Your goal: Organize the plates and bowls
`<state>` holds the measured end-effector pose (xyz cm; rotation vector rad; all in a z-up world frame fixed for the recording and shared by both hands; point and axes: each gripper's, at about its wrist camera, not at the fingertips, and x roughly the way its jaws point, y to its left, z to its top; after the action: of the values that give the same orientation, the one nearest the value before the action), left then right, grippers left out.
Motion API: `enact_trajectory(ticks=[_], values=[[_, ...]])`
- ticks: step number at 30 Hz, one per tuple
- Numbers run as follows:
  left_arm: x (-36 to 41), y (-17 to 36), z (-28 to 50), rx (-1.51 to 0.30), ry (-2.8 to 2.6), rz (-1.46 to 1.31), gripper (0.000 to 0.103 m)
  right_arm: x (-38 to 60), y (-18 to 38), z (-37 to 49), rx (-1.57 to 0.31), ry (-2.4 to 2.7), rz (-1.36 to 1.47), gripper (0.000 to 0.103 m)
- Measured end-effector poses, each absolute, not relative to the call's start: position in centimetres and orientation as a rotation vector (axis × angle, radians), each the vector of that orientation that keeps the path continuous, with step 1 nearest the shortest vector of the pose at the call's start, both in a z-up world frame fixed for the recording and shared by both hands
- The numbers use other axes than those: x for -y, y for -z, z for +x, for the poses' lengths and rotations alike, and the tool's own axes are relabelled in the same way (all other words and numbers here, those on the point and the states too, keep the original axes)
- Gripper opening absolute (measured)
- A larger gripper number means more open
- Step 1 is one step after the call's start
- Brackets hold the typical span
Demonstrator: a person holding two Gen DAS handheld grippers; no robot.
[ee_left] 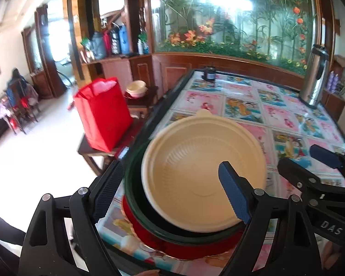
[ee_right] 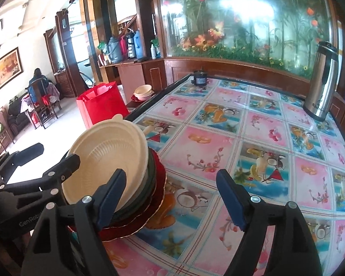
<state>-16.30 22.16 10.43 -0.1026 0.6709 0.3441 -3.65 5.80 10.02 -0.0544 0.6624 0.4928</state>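
We've got both grippers, left gripper [ee_left: 172,191] and right gripper [ee_right: 170,197], spread wide, gripping nothing, over the fruit-print table [ee_right: 253,138]; red bag [ee_right: 101,105] beside it.

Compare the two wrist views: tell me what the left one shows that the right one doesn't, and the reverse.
Only the left wrist view looks down into the cream bowl and shows the full round of the dark green dish under it.

Only the right wrist view shows the framed painting on the wall and the stack from the side, with the red plate's scalloped gold edge.

Both show the stack, the red bag, the steel thermos, the patterned table, and both claws open: left claw, right claw.
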Motion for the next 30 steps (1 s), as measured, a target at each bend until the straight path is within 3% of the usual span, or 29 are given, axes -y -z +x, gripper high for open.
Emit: enact_trajectory(ticks=[30], values=[[-22.5,-10.31,-16.97,-0.657,-0.344,-0.094,0.086,-5.81,-9.57,-4.29,-0.623,-0.475,-0.082,0.081]])
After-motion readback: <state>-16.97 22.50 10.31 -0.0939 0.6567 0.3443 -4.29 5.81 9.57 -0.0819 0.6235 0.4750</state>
